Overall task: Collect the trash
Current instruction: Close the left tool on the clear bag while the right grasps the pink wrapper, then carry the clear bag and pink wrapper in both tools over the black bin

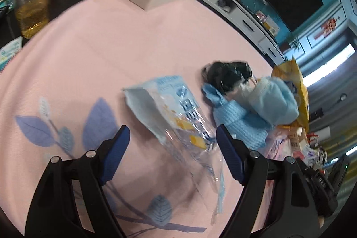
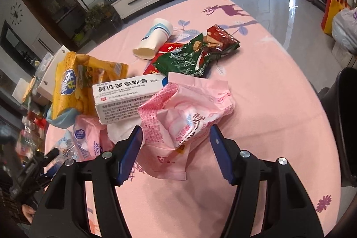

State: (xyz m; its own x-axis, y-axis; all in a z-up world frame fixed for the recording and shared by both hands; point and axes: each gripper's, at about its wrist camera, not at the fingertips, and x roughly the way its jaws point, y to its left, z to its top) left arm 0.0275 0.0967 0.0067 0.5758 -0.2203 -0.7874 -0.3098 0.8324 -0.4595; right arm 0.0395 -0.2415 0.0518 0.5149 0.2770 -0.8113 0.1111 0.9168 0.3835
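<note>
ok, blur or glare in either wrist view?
Left wrist: motion smear on the clear wrapper and blue cloth, window blown out. Right wrist: sharper, medicine box print readable, glare streaks on the floor.

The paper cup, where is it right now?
In the right wrist view, the paper cup lies on its side on the pink tablecloth, just left of the green snack wrapper.

Left gripper: jaws wide apart, angled down twd table, blue pads clear of contact, nothing clamped. Right gripper: jaws apart, narrower than left, angled down, pads either side of wrapper; contact can't be told.
</note>
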